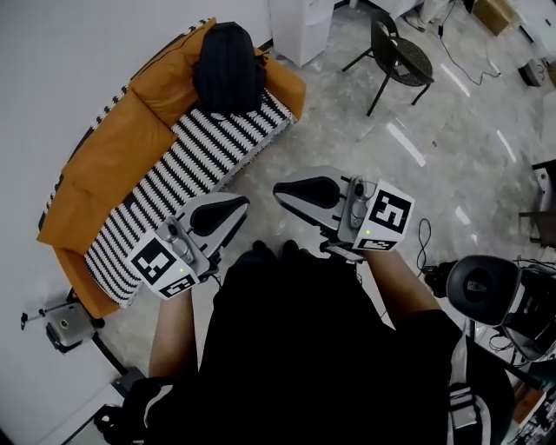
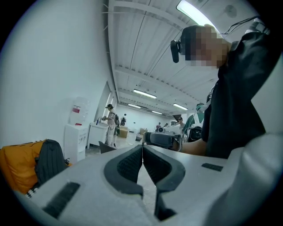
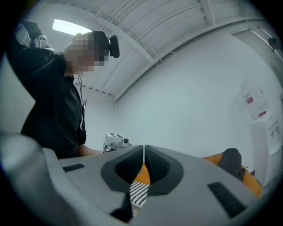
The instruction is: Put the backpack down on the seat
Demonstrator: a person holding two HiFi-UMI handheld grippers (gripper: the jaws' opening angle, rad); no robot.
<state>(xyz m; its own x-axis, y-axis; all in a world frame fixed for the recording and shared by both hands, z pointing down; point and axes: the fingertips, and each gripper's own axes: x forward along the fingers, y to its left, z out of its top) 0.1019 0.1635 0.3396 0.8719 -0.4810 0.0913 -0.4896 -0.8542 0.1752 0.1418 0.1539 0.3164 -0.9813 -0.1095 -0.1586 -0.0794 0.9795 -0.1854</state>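
Observation:
A black backpack stands upright at the far end of the orange sofa, on its black-and-white striped seat cover and against the backrest. My left gripper and right gripper hang side by side over the floor in front of the sofa, both shut and empty, well short of the backpack. In the left gripper view the jaws meet, with the backpack at lower left. In the right gripper view the jaws meet too, with the backpack at right.
A black chair and a white cabinet stand beyond the sofa's far end. Cables and dark equipment lie at the right, and a small grey device sits by the sofa's near end. People stand far off by a water dispenser.

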